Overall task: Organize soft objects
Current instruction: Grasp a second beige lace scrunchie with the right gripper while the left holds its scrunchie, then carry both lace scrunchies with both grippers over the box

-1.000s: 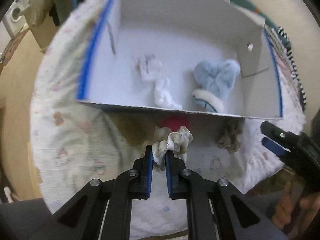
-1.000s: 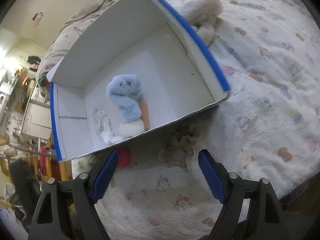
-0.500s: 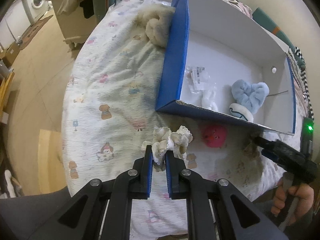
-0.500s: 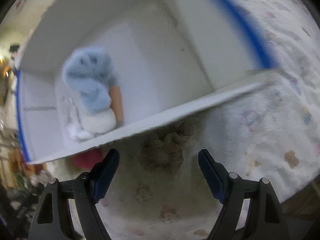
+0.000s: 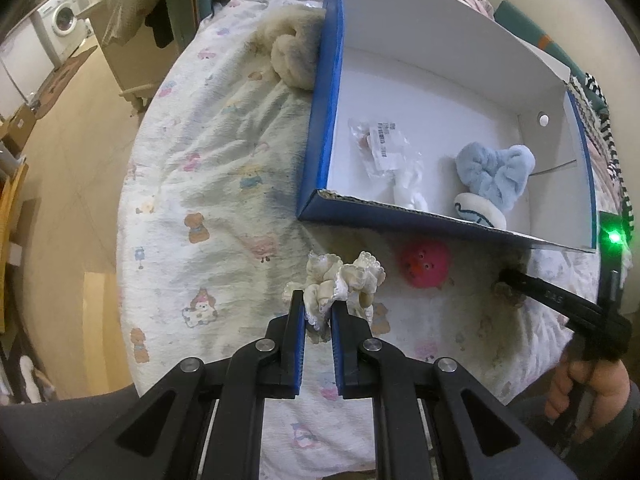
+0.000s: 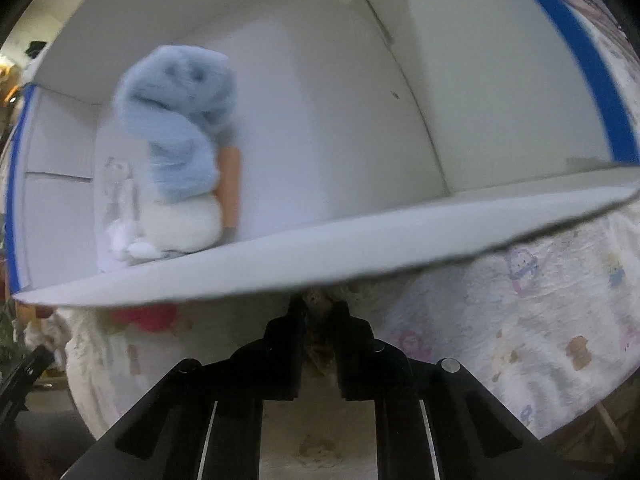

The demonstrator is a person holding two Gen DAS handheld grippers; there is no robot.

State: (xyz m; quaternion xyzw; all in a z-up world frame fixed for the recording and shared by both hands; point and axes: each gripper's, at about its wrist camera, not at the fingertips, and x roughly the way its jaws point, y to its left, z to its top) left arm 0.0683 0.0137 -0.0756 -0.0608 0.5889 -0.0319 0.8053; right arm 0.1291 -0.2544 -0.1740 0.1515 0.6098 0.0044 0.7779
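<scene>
Left gripper point(image 5: 318, 312) is clamped on a cream scrunchie point(image 5: 344, 280) above the bedsheet point(image 5: 208, 184); right gripper point(image 6: 320, 312) is pinched on a brown scrunchie point(image 5: 508, 294) against the box point(image 5: 320, 120) front wall. Pickup stage. Next, judged: lift both over the wall, release inside.

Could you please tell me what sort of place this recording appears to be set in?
Probably a home bedroom: a bed under a cartoon-print quilt, a washing machine across the floor, and a blue-edged cardboard box holding soft items.

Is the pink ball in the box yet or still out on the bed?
Out. The pink ball lies on the bedspread, just outside the box's near wall.
</scene>
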